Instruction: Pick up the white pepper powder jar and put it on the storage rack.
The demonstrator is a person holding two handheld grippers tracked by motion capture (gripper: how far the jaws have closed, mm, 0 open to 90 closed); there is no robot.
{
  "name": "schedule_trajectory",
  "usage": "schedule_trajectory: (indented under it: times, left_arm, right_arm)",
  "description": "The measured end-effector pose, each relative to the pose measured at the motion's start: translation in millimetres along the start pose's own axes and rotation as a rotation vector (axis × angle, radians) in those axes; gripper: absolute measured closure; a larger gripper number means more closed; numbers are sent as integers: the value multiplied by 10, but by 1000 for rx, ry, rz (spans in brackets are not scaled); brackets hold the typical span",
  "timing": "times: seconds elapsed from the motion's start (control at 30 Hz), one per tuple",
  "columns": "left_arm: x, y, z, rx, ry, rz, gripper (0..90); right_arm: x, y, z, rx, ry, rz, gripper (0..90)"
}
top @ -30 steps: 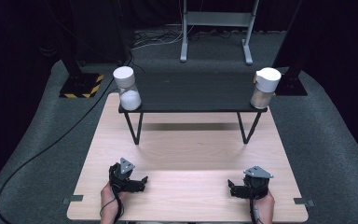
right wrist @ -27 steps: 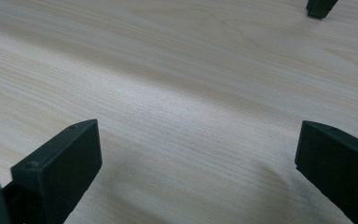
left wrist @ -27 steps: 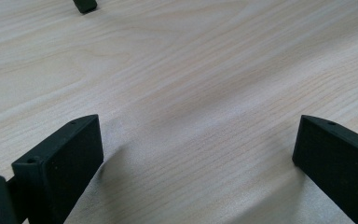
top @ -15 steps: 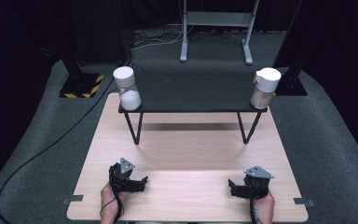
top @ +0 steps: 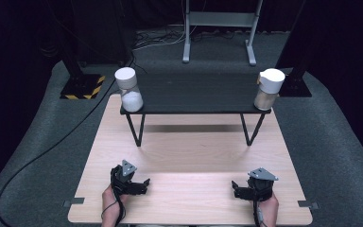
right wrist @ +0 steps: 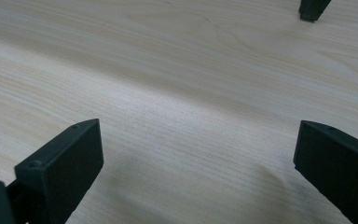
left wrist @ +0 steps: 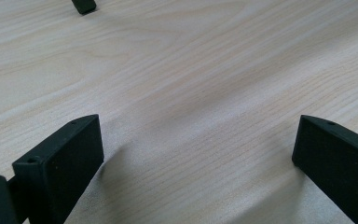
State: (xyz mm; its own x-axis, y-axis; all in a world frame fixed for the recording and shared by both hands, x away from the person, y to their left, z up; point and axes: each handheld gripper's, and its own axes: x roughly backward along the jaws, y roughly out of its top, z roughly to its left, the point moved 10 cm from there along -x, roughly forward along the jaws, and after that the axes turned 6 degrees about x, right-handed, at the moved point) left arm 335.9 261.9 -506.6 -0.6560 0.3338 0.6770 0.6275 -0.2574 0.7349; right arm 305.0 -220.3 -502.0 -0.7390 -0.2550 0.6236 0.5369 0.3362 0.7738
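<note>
My left gripper (top: 139, 182) rests low on the pale wooden table (top: 189, 156) near its front left, held in a hand. Its jaws stand wide apart in the left gripper view (left wrist: 196, 154) with only bare wood between them. My right gripper (top: 240, 188) sits near the front right, also hand-held. In the right gripper view (right wrist: 196, 154) its jaws are spread wide over bare wood. A clear jar with a white lid and white powder (top: 129, 90) stands on the left end of a black raised shelf (top: 198, 97). A white-lidded jar of tan powder (top: 268, 90) stands on its right end.
The shelf stands on thin black legs (top: 137, 130) at the table's far half; one foot (left wrist: 84, 5) shows in the left gripper view and another foot (right wrist: 313, 9) in the right gripper view. A black cable (top: 42, 156) trails over the grey floor at left.
</note>
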Motion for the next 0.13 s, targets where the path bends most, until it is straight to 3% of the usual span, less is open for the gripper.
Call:
schedule_trajectory:
  times: [0.13]
  left_arm:
    - [0,0,-1,0,0,0,17]
  right_arm:
    - [10,-8,10,-3,-10,-10,9]
